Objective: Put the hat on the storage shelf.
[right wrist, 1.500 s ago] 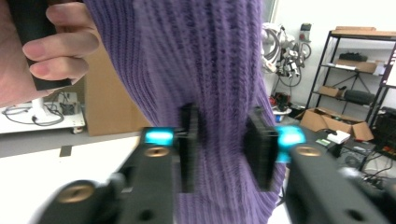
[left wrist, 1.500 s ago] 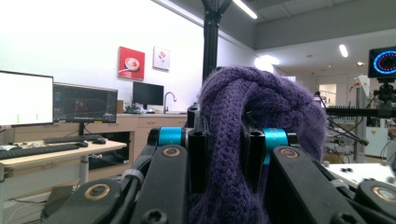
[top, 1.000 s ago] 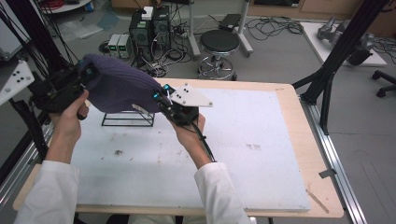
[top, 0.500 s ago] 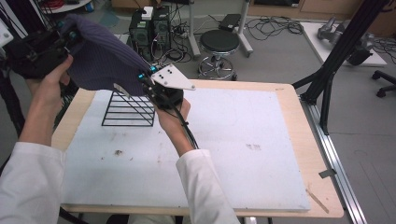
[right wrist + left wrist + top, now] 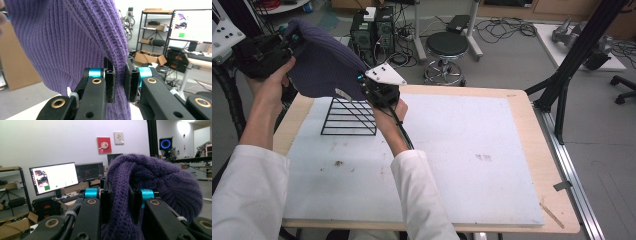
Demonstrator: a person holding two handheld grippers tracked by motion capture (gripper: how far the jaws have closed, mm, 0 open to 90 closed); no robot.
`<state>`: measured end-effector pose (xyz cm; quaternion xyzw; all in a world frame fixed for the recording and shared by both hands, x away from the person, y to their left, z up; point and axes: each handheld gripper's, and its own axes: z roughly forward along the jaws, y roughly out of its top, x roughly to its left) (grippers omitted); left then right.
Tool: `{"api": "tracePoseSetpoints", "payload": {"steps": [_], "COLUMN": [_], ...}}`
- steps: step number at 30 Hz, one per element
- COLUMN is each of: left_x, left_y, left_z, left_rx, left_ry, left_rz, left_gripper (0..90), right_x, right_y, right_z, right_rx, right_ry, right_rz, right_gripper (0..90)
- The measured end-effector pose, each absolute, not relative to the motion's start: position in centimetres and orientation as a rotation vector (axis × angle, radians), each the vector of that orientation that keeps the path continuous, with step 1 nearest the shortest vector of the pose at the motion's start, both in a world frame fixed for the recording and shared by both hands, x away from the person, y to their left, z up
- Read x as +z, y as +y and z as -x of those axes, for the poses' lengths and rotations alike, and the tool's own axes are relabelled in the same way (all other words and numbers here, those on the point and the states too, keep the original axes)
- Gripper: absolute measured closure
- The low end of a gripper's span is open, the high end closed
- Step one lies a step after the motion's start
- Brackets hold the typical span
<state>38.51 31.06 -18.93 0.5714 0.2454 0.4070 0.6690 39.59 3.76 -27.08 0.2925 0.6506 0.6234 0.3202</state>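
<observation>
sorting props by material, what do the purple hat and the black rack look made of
Purple hat: soft ribbed knit, likely wool or acrylic yarn; stitch rows show and it bunches between the jaws. Black rack: thin rigid wire, probably coated or painted metal, matte black.

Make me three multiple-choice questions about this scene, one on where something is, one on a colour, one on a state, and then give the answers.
1. Where is the wire rack?
A. On the white mat, near its far left corner
B. On the floor beside the stool
C. Hanging from the black frame at the right

2. What colour is the knit hat?
A. Red
B. Purple
C. Yellow

3. How is the hat held?
A. It lies flat on the mat
B. One gripper holds it and the other is open
C. Both grippers are shut on it, above the rack

Answers:
1. A: the high view shows the rack standing on the mat at its far left.
2. B: the knit is purple in all three views.
3. C: the left gripper and the right gripper each pinch fabric between their jaws, and the hat hangs in the air.
</observation>
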Motion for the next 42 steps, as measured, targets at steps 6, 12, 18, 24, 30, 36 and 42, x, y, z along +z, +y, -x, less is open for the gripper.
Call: {"api": "tracePoseSetpoints", "payload": {"steps": [6, 12, 18, 24, 30, 36, 42], "left_x": [-19.8, -21.0, -22.8, -24.9, -27.2, -29.1, -30.7], "left_y": [30.9, 31.1, 31.6, 32.2, 32.7, 32.7, 32.8], "left_z": [-39.2, -39.5, -39.6, -39.5, -39.7, -39.8, -39.9], "left_rx": [0.934, 0.919, 0.902, 0.871, 0.837, 0.824, 0.800], "left_ry": [0.576, 0.609, 0.647, 0.677, 0.726, 0.756, 0.784], "left_rz": [-1.329, -1.349, -1.421, -1.430, -1.426, -1.437, -1.444], "left_gripper": [77.6, 77.6, 77.6, 77.5, 77.4, 77.1, 76.8], "right_x": [-27.9, -28.6, -30.9, -32.9, -34.3, -36.1, -37.2], "right_y": [4.1, 4.1, 4.7, 5.4, 5.7, 5.7, 6.0], "right_z": [-40.4, -41.0, -40.9, -40.9, -40.9, -40.9, -41.0], "right_rx": [1.585, 1.571, 1.555, 1.529, 1.487, 1.467, 1.437], "right_ry": [1.746, 1.786, 1.839, 1.883, 1.911, 1.937, 1.965], "right_rz": [-0.793, -0.863, -0.897, -0.926, -0.956, -0.997, -1.031], "right_gripper": [82.2, 81.9, 81.7, 81.7, 81.7, 81.3, 81.1]}}
